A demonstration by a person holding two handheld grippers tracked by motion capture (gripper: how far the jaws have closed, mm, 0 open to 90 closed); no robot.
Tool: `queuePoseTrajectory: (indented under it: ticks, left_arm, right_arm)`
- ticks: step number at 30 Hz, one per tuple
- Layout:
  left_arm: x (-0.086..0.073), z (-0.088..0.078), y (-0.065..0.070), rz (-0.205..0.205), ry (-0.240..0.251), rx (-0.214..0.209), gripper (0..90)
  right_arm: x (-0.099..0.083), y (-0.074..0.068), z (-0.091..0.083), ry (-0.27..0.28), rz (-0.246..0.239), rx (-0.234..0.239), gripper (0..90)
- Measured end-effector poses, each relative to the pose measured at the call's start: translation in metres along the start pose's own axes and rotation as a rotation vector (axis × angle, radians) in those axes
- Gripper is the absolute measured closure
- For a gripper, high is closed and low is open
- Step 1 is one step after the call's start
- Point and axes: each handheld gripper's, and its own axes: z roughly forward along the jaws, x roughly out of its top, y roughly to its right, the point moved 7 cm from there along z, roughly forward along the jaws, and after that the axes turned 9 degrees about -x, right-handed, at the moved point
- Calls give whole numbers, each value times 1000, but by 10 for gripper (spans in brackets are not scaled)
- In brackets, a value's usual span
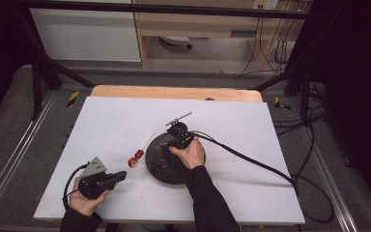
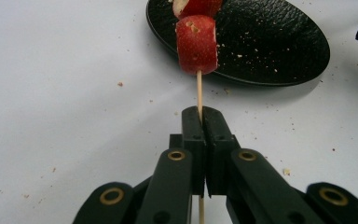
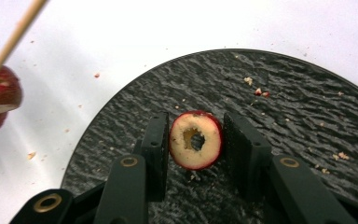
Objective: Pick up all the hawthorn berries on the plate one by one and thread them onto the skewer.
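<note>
A thin wooden skewer [image 2: 198,91] carries two red fruit pieces [image 2: 196,44], and my left gripper [image 2: 201,112] is shut on its bare lower end. In the high view that gripper [image 1: 123,175] lies at the front left, the skewer's red pieces [image 1: 136,158] just left of the black plate [image 1: 158,157]. My right gripper [image 3: 196,119] is down on the plate [image 3: 284,102], jaws closed on a red-skinned slice [image 3: 205,156], pale inside with a hole through its middle. The skewer's tip [image 3: 16,35] and a red piece [image 3: 0,91] show at the left of the right gripper view.
The white table sheet [image 1: 241,125] is dotted with crumbs around the plate. A thick black cable [image 1: 251,159] trails from the right gripper across the sheet to the right edge. A wooden strip [image 1: 174,92] runs along the table's far side.
</note>
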Motion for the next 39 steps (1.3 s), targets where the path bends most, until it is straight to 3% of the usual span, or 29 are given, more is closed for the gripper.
queuePoseTrajectory:
  ticks: [12,23,39]
  left_arm:
    - [0,2,2,4,-7,-6,881]
    - [1,5,6,11,-9,-12,881]
    - [3,9,13,16,-2,-23,881]
  right_arm:
    - [-6,1,-19,67,40,37,629]
    - [-18,0,-38,193,88,89,629]
    - [-39,5,-58,422,234,154,629]
